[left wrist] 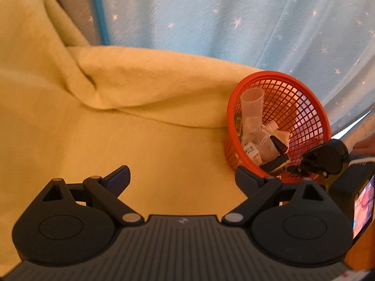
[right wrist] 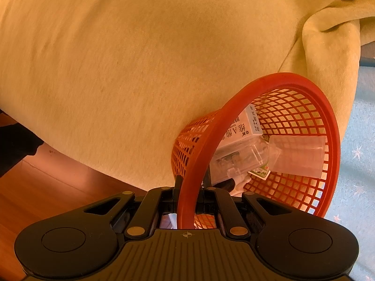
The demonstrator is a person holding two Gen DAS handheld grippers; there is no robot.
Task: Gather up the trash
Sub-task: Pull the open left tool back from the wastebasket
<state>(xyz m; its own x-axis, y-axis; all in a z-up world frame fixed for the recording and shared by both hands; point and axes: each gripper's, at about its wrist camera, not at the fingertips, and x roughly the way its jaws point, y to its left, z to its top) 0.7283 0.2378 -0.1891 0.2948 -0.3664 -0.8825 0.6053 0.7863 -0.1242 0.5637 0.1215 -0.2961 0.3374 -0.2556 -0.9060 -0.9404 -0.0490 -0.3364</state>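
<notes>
Currently right tool (right wrist: 187, 187) is clamped on the near rim of the basket (right wrist: 276, 79), tilting it. Left tool (left wrist: 182, 175) has jaws apart, empty, hovering over the yellow cover (left wrist: 117, 128). Basket sits at right, against the cover's fold, already holding a cup (left wrist: 252, 101), a box (right wrist: 243, 126) and clear packaging (right wrist: 236, 161). No loose trash visible on the cover, so collection looks mostly done. Starry blue curtain (left wrist: 234, 11) far side; wood floor (right wrist: 46, 187) below.

A home, probably a living room or bedroom: a soft yellow fabric throw (left wrist: 98, 75) drapes over cushioned furniture, a pale blue curtain with white stars (left wrist: 234, 11) hangs behind, and reddish wooden floorboards (right wrist: 35, 187) show below
</notes>
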